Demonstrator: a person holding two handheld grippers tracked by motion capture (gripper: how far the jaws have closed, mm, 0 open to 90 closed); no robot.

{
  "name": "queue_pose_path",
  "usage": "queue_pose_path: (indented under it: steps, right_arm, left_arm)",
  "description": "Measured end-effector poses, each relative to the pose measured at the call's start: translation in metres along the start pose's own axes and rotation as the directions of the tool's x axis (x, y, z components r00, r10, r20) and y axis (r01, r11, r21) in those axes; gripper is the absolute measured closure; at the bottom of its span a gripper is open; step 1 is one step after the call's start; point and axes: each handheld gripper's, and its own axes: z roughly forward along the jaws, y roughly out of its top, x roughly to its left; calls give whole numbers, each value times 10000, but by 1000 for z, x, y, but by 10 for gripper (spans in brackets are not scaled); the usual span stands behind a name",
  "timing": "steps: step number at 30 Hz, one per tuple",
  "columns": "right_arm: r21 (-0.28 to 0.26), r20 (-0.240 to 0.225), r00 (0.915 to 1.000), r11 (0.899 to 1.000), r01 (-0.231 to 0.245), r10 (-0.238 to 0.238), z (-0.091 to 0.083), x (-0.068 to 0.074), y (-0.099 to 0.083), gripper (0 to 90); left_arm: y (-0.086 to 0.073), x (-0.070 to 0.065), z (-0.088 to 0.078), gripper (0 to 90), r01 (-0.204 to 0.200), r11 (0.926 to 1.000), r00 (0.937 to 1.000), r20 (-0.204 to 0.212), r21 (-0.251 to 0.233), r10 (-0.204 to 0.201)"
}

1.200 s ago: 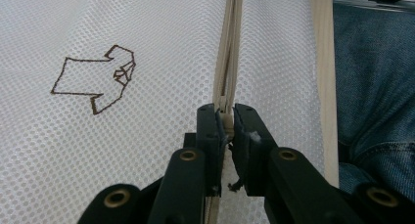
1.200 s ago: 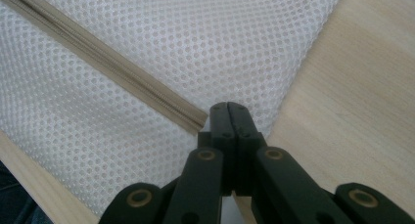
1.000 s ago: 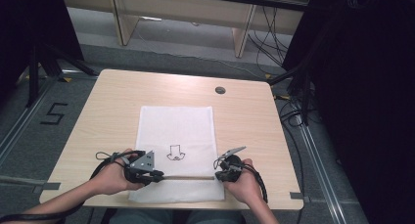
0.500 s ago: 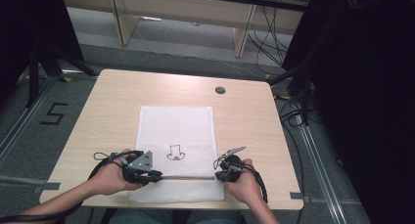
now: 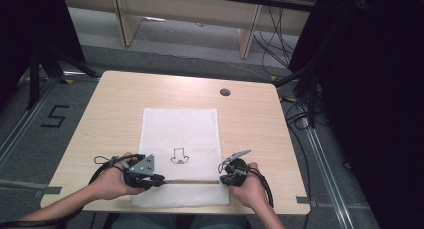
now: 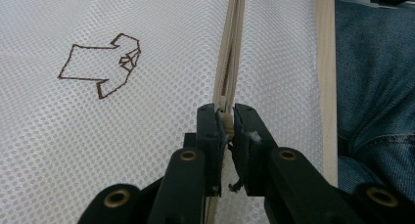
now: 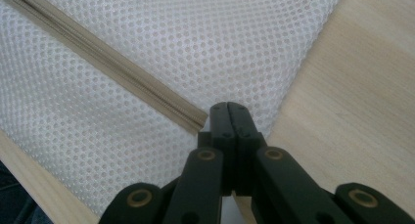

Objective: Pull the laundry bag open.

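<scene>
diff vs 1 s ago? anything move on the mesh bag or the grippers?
Nothing visibly changed. The left gripper is still shut on the zipper pull, and the right gripper still pinches the white mesh bag near the zipper's far end. The bag lies flat on the table as before.

Two forearms entering from the near edge, left hand [image 5: 111, 181] wrapped around left gripper [image 5: 156, 179], jaws nearly closed with a pale tab pinched between the pads, right hand [image 5: 248, 189] gripping right gripper [image 5: 223, 179], jaws pressed fully together, both grippers angled inward and low.
</scene>
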Motion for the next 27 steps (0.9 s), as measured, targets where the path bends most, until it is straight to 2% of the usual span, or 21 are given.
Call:
queue_pose_path:
  steps: [5, 6, 14, 15, 16, 17, 18, 19, 20, 24, 25, 27]
  right_arm:
    - [0, 4, 10000, 10000, -8, 8, 0, 0, 0, 900]
    - [-2, -6, 10000, 10000, 12, -12, 0, 0, 0, 900]
    - [5, 4, 10000, 10000, -23, 23, 0, 0, 0, 900]
    - [9, 8, 10000, 10000, -21, 21, 0, 0, 0, 900]
    - [13, 6, 10000, 10000, -20, 20, 0, 0, 0, 900]
    - [11, 5, 10000, 10000, -15, 15, 0, 0, 0, 900]
    - [10, 2, 10000, 10000, -9, 9, 0, 0, 0, 900]
    - [9, -3, 10000, 10000, -8, 8, 0, 0, 0, 900]
    - [141, 3, 9998, 9997, -214, 214, -1, 1, 0, 900]
    - [168, 48, 9997, 9995, -256, 256, -1, 1, 0, 900]
    - [64, 2, 9999, 9999, -101, 101, 0, 0, 0, 900]
    - [96, 16, 9999, 9999, -118, 118, 0, 0, 0, 900]
  left_arm:
    - [-1, 1, -2, 815, -62, 9999, 10000, -46, 88, 62]
    - [-3, 1, -2, 814, 55, 10000, 9999, -107, 5, -55]
    - [-4, 2, -3, 815, 103, 9999, 9999, 15, -38, -103]
    - [-4, 2, -4, 814, 47, 9999, 10000, -9, 91, -47]
    - [-5, 2, -4, 815, 44, 10000, 10000, -66, -5, -44]
    - [-5, 1, -4, 815, 156, 9999, 9999, -65, -28, -156]
    - [-5, 2, -5, 814, 103, 9999, 9999, -32, 78, -103]
    - [-5, 2, -5, 815, 1, 9999, 9999, -172, 126, 1]
    - [-6, 2, -5, 814, 127, 9999, 9999, -59, 33, -127]
    - [-6, 2, -6, 814, 107, 9999, 9999, -118, 29, -107]
    - [-6, 2, -6, 815, 126, 9999, 9999, -114, 19, -126]
    - [-7, 3, -7, 815, 35, 10000, 9999, -144, 85, -33]
